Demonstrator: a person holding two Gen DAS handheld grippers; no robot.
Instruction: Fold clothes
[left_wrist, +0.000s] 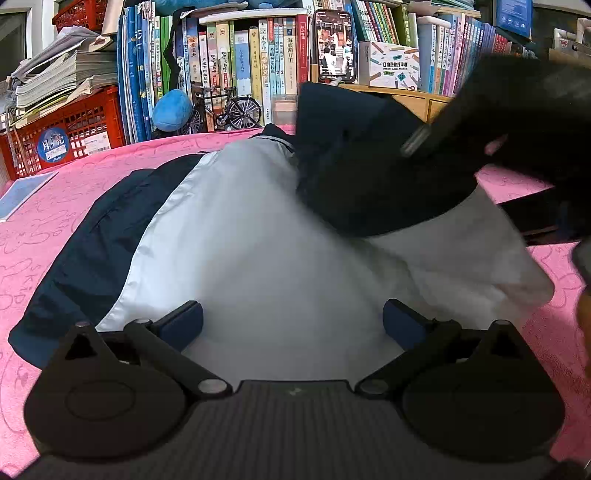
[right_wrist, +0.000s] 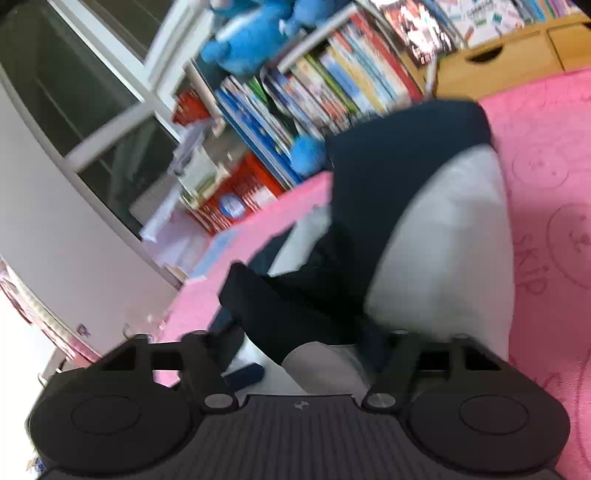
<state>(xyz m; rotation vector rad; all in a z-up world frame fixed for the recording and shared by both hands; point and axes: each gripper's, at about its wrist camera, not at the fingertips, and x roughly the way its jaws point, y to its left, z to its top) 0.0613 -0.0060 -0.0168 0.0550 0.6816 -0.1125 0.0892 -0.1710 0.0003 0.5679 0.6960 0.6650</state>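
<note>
A white garment with navy sleeves and collar (left_wrist: 258, 236) lies spread on the pink table cover (left_wrist: 74, 206). A navy part (left_wrist: 351, 177) is folded over its far right side. My left gripper (left_wrist: 291, 325) hovers over the white near hem, open, with nothing between its blue pads (left_wrist: 184, 321). The black body of my right gripper (left_wrist: 517, 129) shows blurred at the upper right, above the folded navy part. In the tilted, blurred right wrist view the garment (right_wrist: 443, 240) lies just ahead. The right gripper (right_wrist: 314, 362) stands wide open, with navy and white cloth lying loose between its fingers.
Books (left_wrist: 240, 66), a phone (left_wrist: 335, 46), a model bicycle (left_wrist: 221, 107) and a blue plush (left_wrist: 171, 109) line the table's far edge. A red crate (left_wrist: 62, 140) with stacked papers stands at the back left. A wooden drawer unit (right_wrist: 498, 62) sits at the back right.
</note>
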